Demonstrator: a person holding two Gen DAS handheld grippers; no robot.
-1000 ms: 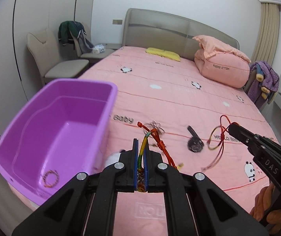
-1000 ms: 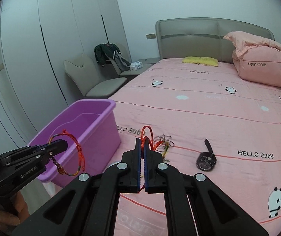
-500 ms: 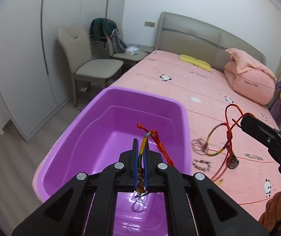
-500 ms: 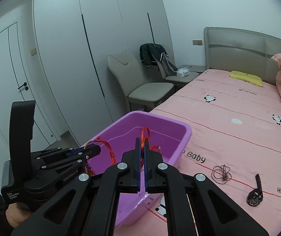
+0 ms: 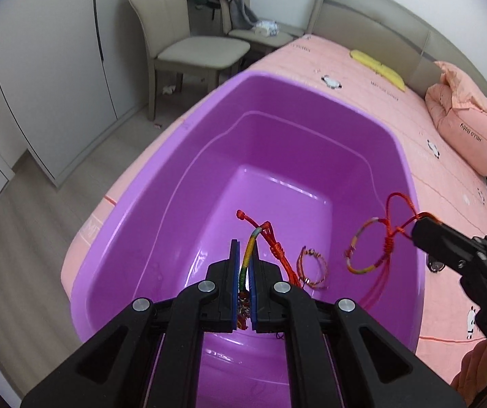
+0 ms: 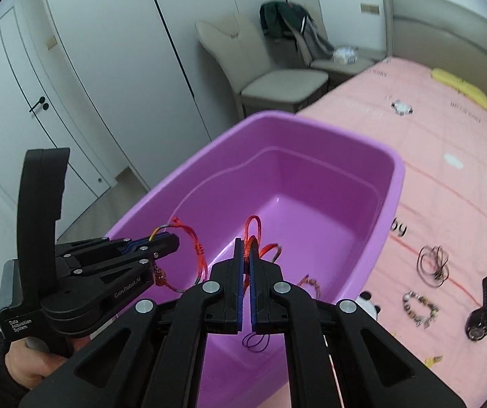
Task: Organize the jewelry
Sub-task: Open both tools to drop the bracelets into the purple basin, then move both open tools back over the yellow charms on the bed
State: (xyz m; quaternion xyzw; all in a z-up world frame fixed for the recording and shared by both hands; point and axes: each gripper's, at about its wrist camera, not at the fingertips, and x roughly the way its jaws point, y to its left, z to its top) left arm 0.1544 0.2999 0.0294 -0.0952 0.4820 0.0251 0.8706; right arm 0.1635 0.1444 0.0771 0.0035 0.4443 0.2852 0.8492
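Note:
Both grippers hover over the purple bin. My left gripper is shut on a rainbow-and-red cord bracelet, whose red strings trail to the right. My right gripper is shut on a second red cord bracelet, and its rainbow loop dangles above the bin's right side. In the right wrist view the left gripper shows at the left with its bracelet hanging below. A thin beaded bracelet lies on the bin floor.
On the pink bedspread right of the bin lie a black cord necklace, a beaded bracelet and a black watch. Beige chairs and white wardrobe doors stand beyond the bed's left edge.
Both grippers have swung left from above the bedspread to above the purple bin, each still holding its bracelet. They now point more steeply down into the bin.

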